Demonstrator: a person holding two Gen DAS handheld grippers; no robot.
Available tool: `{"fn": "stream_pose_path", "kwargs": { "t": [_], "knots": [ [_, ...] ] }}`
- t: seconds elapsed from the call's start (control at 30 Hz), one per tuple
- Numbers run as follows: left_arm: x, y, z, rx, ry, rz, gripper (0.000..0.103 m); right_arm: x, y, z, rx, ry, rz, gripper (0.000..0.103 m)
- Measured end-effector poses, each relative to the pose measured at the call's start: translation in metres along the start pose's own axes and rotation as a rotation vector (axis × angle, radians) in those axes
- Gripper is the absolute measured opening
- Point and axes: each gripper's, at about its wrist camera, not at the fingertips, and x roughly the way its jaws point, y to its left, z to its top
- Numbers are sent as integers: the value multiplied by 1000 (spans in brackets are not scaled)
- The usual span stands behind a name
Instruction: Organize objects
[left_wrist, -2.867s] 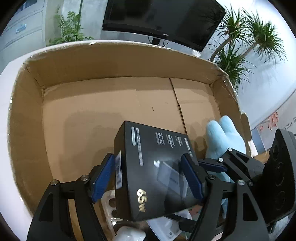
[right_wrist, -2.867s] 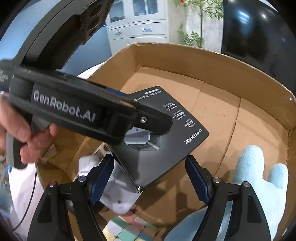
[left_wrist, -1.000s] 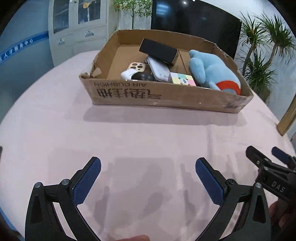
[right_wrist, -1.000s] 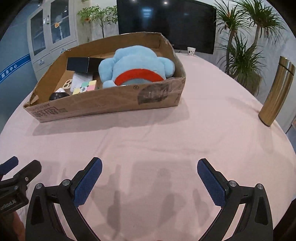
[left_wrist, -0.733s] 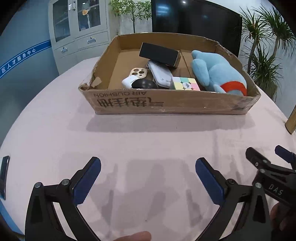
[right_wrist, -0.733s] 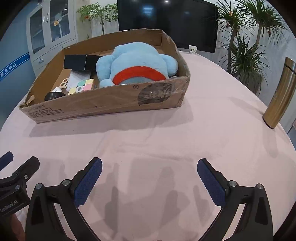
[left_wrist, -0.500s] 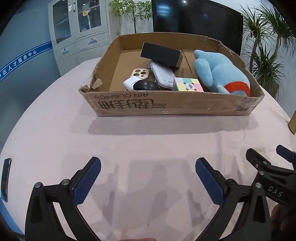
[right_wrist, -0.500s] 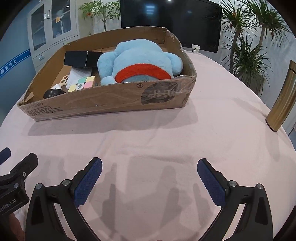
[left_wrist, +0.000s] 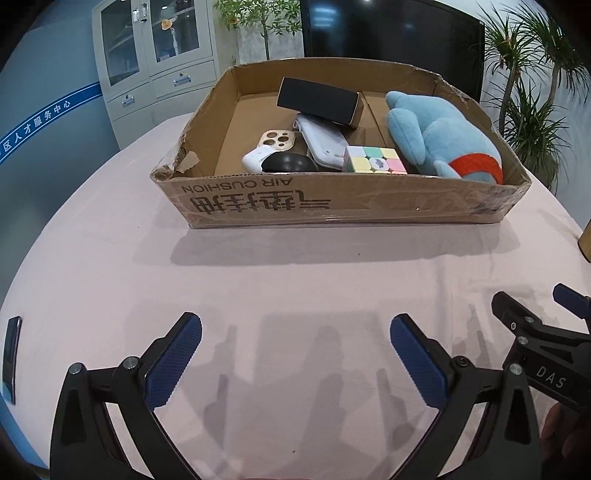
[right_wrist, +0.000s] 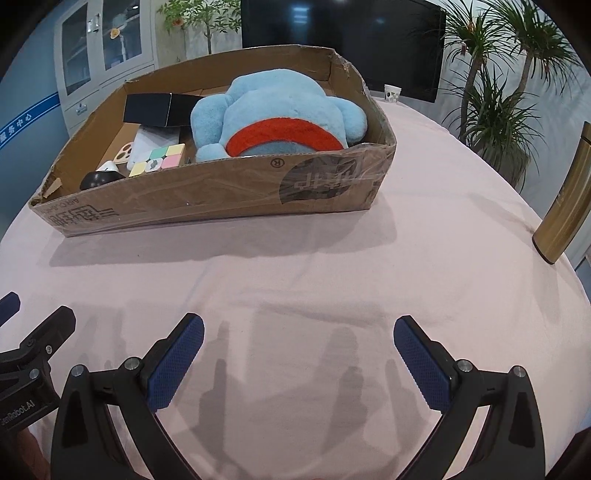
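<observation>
The cardboard box (left_wrist: 332, 210) sits on the pink-clothed bench (left_wrist: 258, 280), and it's full: the black charger box (left_wrist: 317, 99) leans across the back on a white case (left_wrist: 323, 142), with a pastel puzzle cube (left_wrist: 375, 159), a gold phone case (left_wrist: 275, 140), a black mouse (left_wrist: 290, 163) and a plush blue toy (left_wrist: 439, 136) with a red band alongside. Three seconds ago the left gripper (left_wrist: 295, 360) clamped that charger box over the carton; now it hovers low over bare cloth, jaws wide apart, empty. The right gripper (right_wrist: 299, 360) too: spread wide, nothing held. Corrugated walls are torn at the corners, with taped seams and soft fleece inside. A gold metal flask (right_wrist: 565, 206) stands well right.
</observation>
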Motion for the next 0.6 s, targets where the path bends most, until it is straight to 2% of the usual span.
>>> {"fn": "stream_pose_path", "kwargs": {
  "t": [0.6],
  "knots": [
    [6,-1,0,-6,23,-18,102,4,1,0,-10,8,-6,103]
  ]
}}
